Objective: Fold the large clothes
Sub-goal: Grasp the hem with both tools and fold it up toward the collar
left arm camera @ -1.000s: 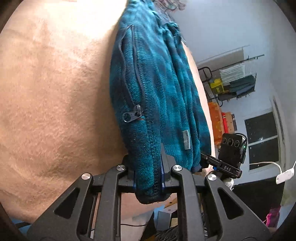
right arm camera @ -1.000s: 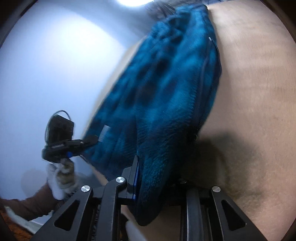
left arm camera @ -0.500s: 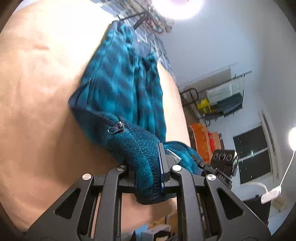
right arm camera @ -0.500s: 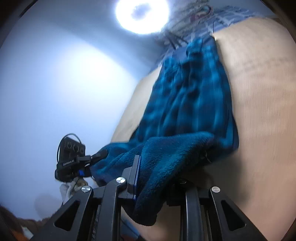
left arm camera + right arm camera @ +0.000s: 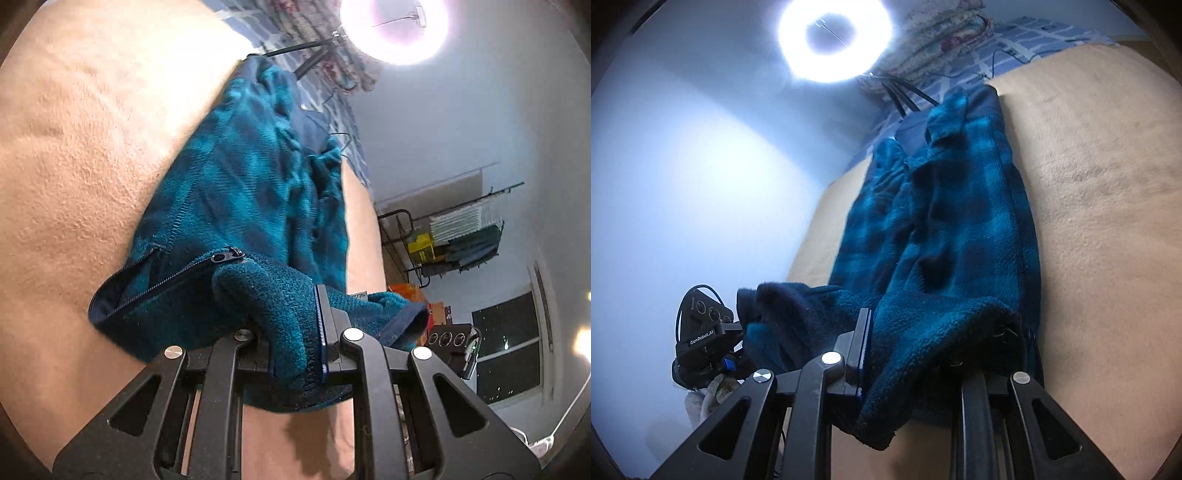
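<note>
Fleece jacket (image 5: 251,206), teal plaid, is pinched at its near hem by both grippers: the left gripper (image 5: 295,354) clamps a fold beside the pocket zipper (image 5: 227,256), and the right gripper (image 5: 916,365) bites the opposite corner. Only the left view shows that zipper, plus a drying rack (image 5: 461,236) and a dark window (image 5: 509,343); only the right view shows the left gripper's camera body (image 5: 705,339). Both tools tilt upward. From the held hem the jacket runs lengthwise away across the tan blanket (image 5: 1108,206) toward the ring light (image 5: 833,35).
</note>
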A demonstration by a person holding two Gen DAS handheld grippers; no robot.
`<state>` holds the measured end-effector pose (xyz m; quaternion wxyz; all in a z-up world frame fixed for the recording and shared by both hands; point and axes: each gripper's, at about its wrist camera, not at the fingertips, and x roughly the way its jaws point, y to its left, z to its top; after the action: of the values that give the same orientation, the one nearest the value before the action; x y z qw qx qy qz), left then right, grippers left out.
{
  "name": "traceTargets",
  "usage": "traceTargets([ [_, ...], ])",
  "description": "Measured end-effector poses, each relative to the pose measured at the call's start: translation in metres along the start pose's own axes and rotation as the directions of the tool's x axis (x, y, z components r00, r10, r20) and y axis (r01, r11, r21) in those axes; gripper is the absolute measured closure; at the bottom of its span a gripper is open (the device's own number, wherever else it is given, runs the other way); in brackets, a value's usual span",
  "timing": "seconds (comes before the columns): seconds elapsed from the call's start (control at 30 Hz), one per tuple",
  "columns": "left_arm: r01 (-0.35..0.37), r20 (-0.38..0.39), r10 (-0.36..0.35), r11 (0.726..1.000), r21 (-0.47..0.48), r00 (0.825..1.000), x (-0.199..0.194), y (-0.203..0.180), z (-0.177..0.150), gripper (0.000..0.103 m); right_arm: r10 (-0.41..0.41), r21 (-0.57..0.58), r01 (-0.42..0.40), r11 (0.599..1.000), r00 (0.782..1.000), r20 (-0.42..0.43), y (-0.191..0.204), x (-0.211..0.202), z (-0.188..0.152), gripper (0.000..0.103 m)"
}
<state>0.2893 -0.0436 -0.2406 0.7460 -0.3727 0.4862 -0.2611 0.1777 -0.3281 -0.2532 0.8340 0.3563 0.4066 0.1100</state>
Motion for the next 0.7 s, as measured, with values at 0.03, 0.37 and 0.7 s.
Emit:
traceTargets([
  [0.03,-0.008,0.0,0.008,1.0,-0.008,1.0,0.005,0.004,0.003,0.089,-0.002,0.003,0.002,1.0,1.0,-0.006,-0.002,0.004,0.001,0.083],
  [0.37,-0.034,-0.035,0.032,0.998,-0.056,0.999,0.03,0.02,0.011,0.086,0.061,0.097,-0.059,0.994,0.998,-0.025,-0.023,0.026,0.008,0.076],
  [0.7,0.039,-0.09,-0.05,0.992,-0.118,0.995,0.024,0.029,0.021,0.079,0.278,0.241,-0.278,0.93,0.96,0.036,-0.041,0.004,0.018,0.005],
])
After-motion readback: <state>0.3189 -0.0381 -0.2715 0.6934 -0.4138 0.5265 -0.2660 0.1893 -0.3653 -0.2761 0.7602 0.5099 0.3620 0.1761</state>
